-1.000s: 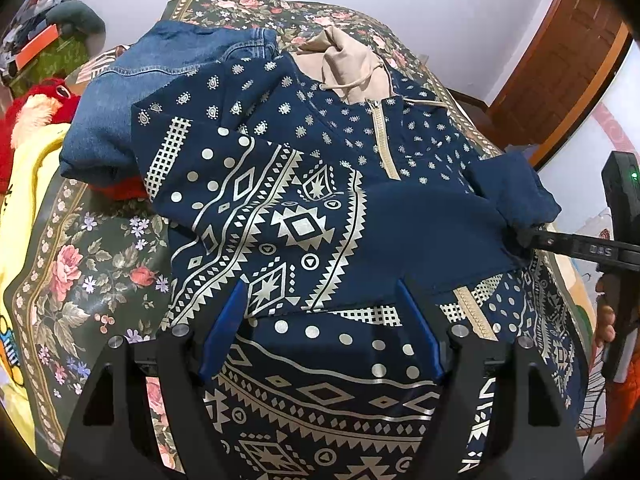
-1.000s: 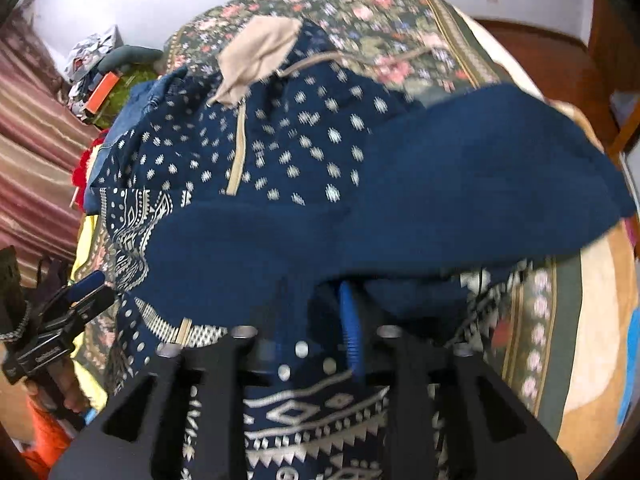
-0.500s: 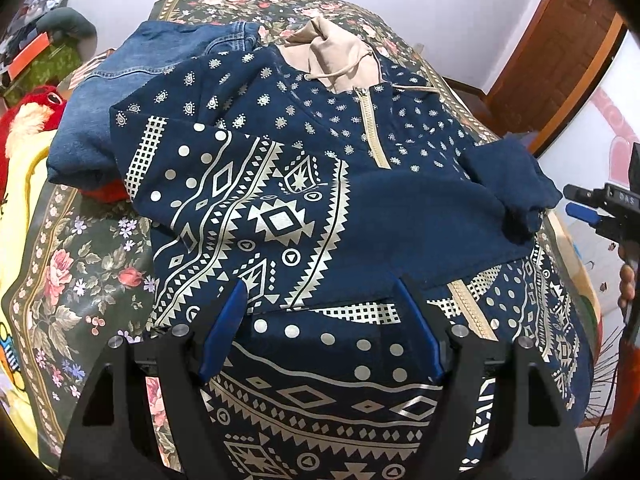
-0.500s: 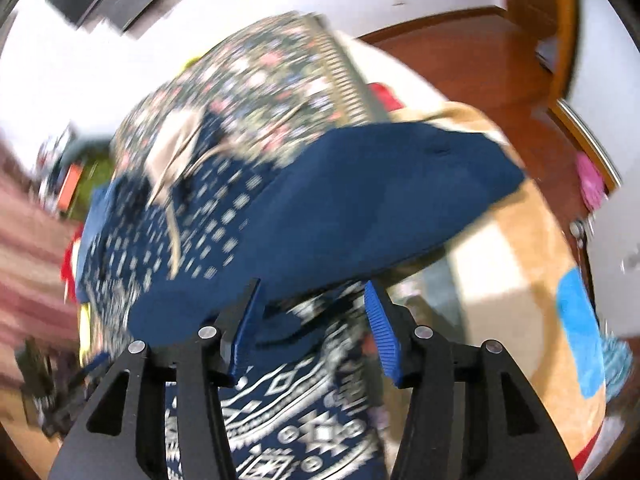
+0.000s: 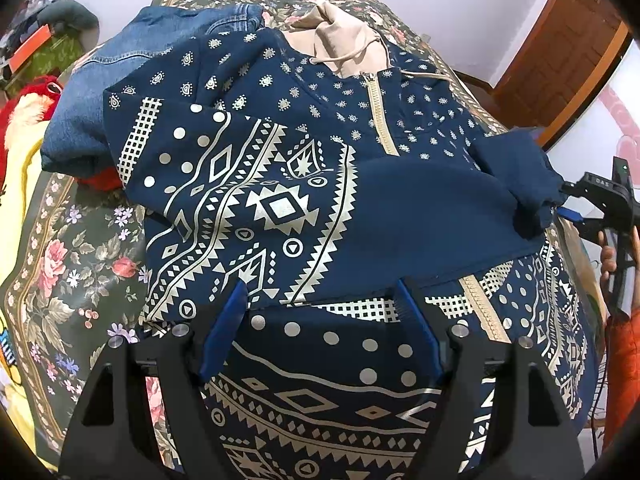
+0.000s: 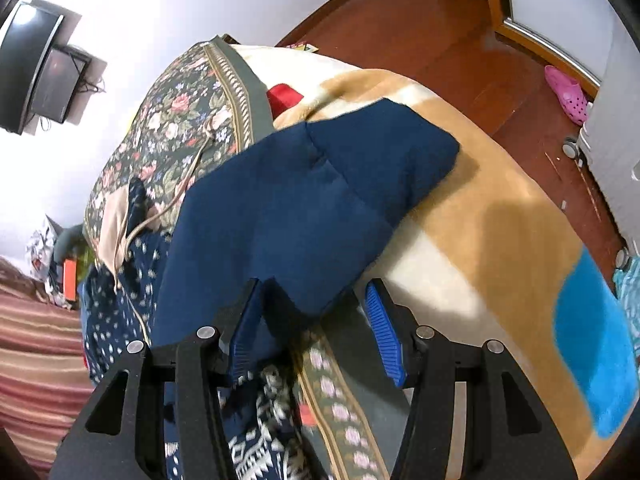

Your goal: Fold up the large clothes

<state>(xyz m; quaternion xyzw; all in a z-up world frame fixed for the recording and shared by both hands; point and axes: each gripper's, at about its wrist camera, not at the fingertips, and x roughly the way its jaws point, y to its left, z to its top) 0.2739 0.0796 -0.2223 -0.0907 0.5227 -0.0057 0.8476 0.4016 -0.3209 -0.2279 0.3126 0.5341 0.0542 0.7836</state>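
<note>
A navy hoodie (image 5: 280, 208) with pale geometric print and a beige hood (image 5: 340, 40) lies spread on the bed. Its plain navy sleeve (image 5: 432, 216) is folded across the chest, and the cuff (image 5: 528, 184) is bunched at the right. My left gripper (image 5: 320, 316) hovers open over the hem with nothing pinched. At the right edge of the left wrist view my right gripper (image 5: 572, 204) sits just beside the cuff. In the right wrist view that gripper (image 6: 312, 320) stands open. The sleeve (image 6: 312, 200) lies ahead of it, with an edge of cloth against the left pad only.
Folded denim (image 5: 112, 92) and a red plush toy (image 5: 32, 96) lie left of the hoodie on the floral bedspread (image 5: 72, 248). A tan and white blanket (image 6: 500, 220) covers the bed's right side. Beyond it are wooden floor, a pink shoe (image 6: 568, 92) and a wall screen (image 6: 28, 68).
My right gripper let go of the sleeve cuff, opened, rolled and swung right toward the bed edge. The sleeve stays folded across the hoodie. The left gripper stayed put.
</note>
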